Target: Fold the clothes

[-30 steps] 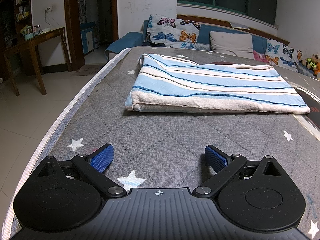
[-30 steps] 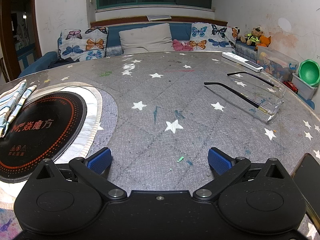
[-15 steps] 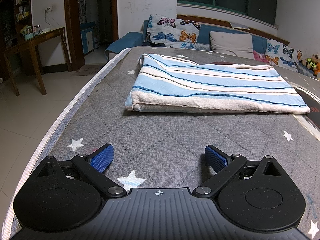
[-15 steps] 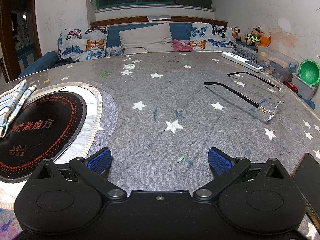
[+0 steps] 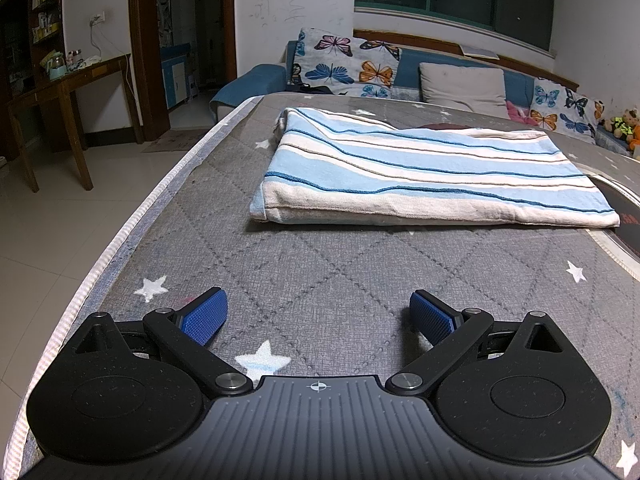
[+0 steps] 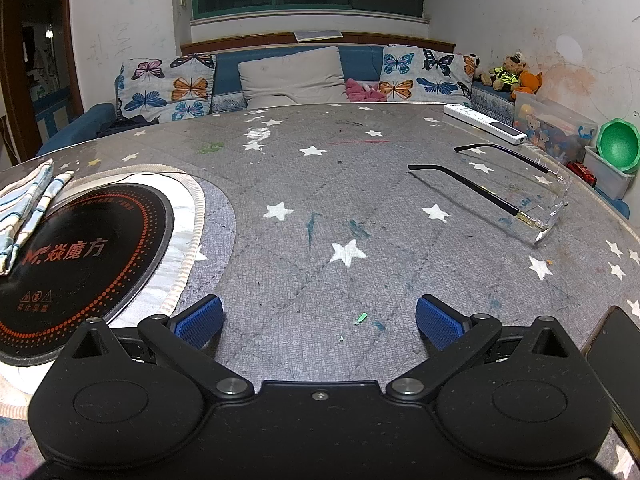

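Note:
A blue-and-white striped cloth lies folded flat on the grey star-patterned table, well ahead of my left gripper. That gripper is open and empty, low over the table near its front edge. In the right wrist view only a corner of the striped cloth shows at the far left, overlapping a round black hotplate. My right gripper is open with nothing between its blue pads, resting over bare table to the right of the hotplate.
A pair of glasses lies at the right, a white remote beyond it, and a dark phone by the right edge. The table's left edge drops to a tiled floor. A sofa with cushions stands behind.

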